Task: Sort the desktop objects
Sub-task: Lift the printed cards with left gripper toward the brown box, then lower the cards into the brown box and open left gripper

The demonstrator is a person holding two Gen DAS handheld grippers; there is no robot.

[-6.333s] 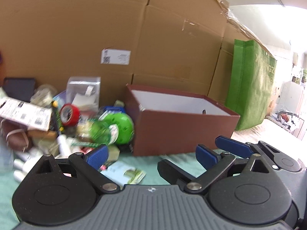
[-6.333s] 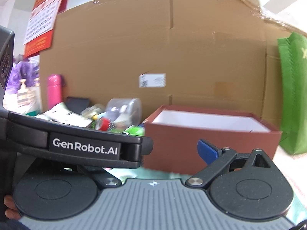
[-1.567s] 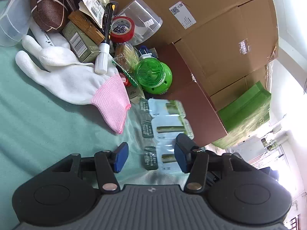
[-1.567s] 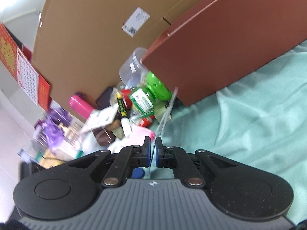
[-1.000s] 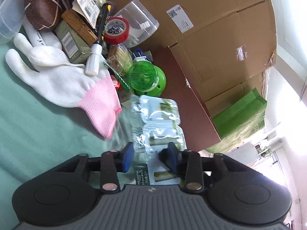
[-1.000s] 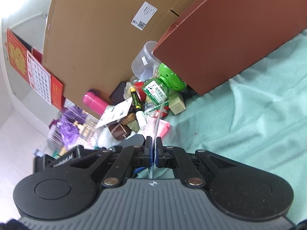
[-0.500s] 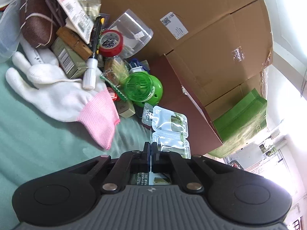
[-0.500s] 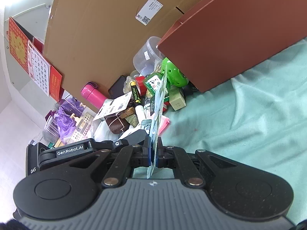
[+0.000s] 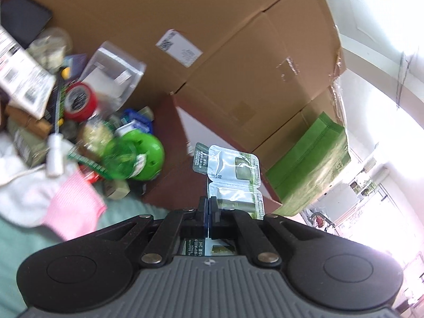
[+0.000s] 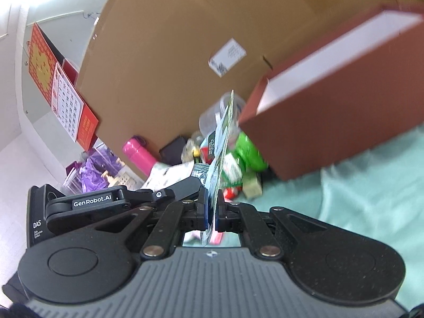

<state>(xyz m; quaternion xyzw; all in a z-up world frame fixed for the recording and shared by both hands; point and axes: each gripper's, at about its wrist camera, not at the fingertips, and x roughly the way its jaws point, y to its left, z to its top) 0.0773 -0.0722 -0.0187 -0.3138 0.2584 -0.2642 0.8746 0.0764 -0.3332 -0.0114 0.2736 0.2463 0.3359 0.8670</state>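
Observation:
My left gripper (image 9: 209, 213) is shut on a strip of clear sample sachets (image 9: 233, 171) and holds it up in front of the brown box (image 9: 182, 143) with a white inside. My right gripper (image 10: 211, 212) is shut on the same sachet strip (image 10: 221, 143), seen edge-on, with the left gripper's body (image 10: 106, 201) just to its left. The brown box (image 10: 344, 116) stands at the right in the right wrist view. A pile of objects lies left of the box: a green ball-shaped container (image 9: 143, 153), red tape roll (image 9: 78, 102) and a white glove with pink cuff (image 9: 71, 206).
Large cardboard boxes (image 9: 238, 53) form a wall behind. A green bag (image 9: 310, 164) stands right of the brown box. A pink bottle (image 10: 137, 156), a clear tub (image 9: 114, 71) and a red calendar (image 10: 61, 84) are around the pile. Teal cloth (image 10: 357, 190) covers the table.
My left gripper closed on the sachet strip, which the right gripper was holding. Both grippers have lifted it and tilted up toward the brown box.

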